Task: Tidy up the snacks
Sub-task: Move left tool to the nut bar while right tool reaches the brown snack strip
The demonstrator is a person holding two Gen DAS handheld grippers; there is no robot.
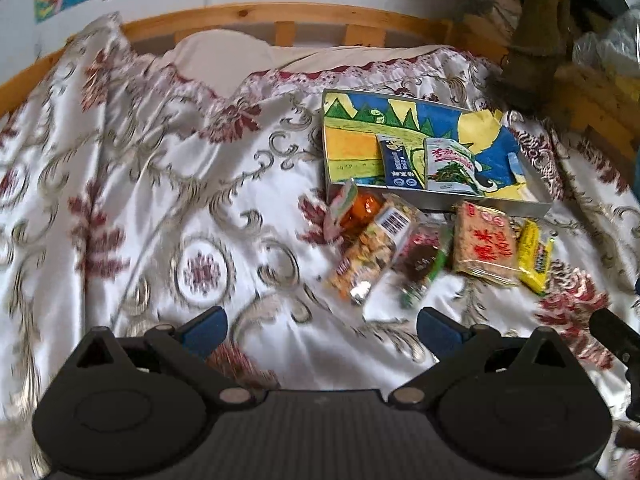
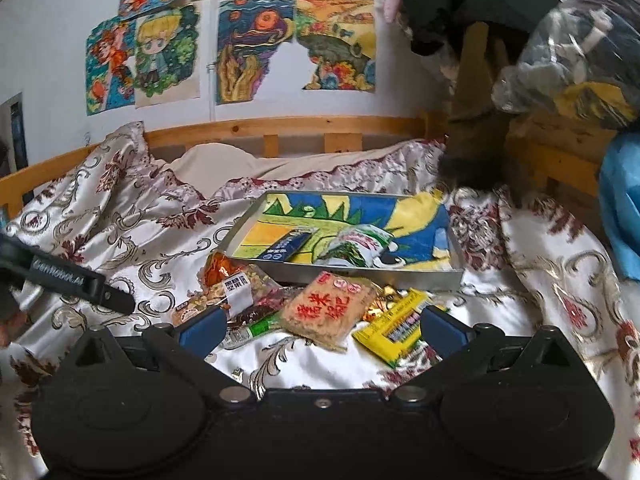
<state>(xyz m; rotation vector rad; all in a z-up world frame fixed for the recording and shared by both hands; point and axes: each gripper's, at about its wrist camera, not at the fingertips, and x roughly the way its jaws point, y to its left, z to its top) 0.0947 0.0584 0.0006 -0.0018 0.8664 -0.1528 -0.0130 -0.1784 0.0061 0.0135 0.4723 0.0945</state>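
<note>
Bedspread motion-blurred; tray holds 2 packets; left gripper, right gripper agape, empty.

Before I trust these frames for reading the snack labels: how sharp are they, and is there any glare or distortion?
Left wrist view: motion-smeared, worst on the bedspread and mixed-nut pack; the tray is clearer. Right wrist view: steadier, so the red characters on the rice cracker pack show clearly. Both: fisheye bows the wooden bed rail, satin sheen but no harsh glare.

Floral bedspread, wooden headboard (drawings above).
</note>
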